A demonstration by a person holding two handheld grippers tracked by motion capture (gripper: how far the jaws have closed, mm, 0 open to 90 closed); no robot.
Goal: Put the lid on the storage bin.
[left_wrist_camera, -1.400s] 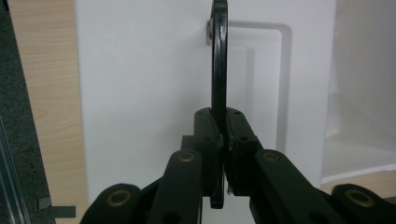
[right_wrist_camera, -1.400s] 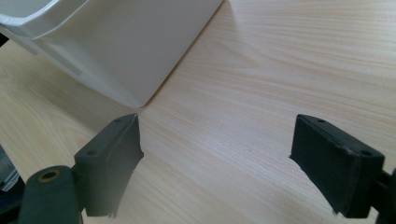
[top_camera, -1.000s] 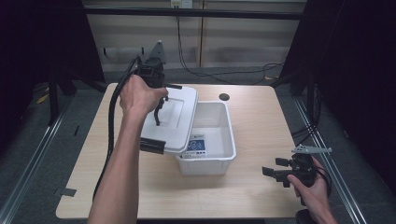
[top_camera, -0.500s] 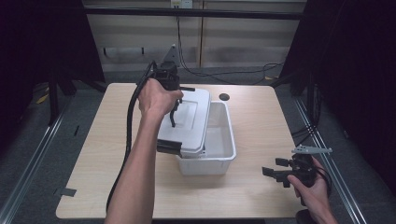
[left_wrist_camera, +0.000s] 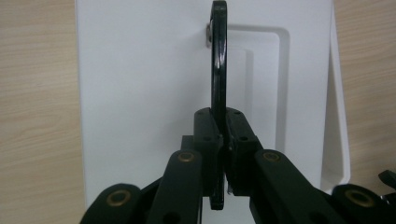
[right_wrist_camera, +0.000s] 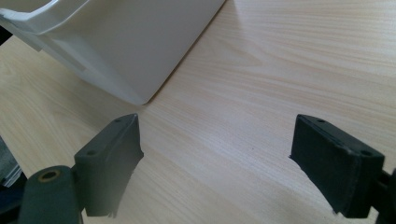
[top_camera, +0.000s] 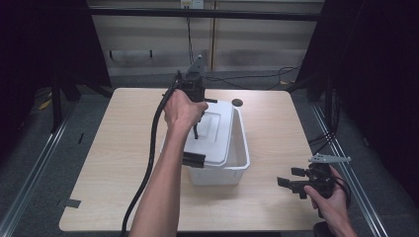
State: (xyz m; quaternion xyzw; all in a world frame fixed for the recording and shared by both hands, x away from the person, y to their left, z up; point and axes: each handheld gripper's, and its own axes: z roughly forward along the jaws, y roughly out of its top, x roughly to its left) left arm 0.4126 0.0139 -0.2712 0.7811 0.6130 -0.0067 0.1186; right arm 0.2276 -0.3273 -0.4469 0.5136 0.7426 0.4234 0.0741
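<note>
While the person's left arm reaches forward over the middle of the desk (top_camera: 108,148), the left gripper (top_camera: 196,129) hangs above a white lid (top_camera: 217,133) and is clenched on the lid's black handle (top_camera: 196,132). In the left gripper view the two jaws press together on that thin black handle (left_wrist_camera: 218,70), which stands on edge and runs straight away from the camera over the lid's (left_wrist_camera: 140,84) flat white top, with a raised rectangular outline to one side. A thick black cable (top_camera: 148,163) trails from this gripper back along the forearm toward the near edge of the desk.

The lid sits over the left part of a white plastic bin (top_camera: 237,163) at the middle of the desk; the bin's right side is uncovered, so the lid lies offset rather than squared on the rim. A black clip (top_camera: 194,159) shows at the lid's near edge. Whether the lid touches the rim or is held just above it cannot be told. A small dark round hole (top_camera: 237,102) marks the desk just beyond the bin.

Farther right, near the front right corner, the person's right hand (top_camera: 328,197) holds the right gripper (top_camera: 289,178) low over the wood, well apart from the bin. Its jaws are spread wide and grasp nothing; in the right gripper view bare desk (right_wrist_camera: 261,93) lies between them, with a lower corner of the bin (right_wrist_camera: 130,42) ahead.
</note>
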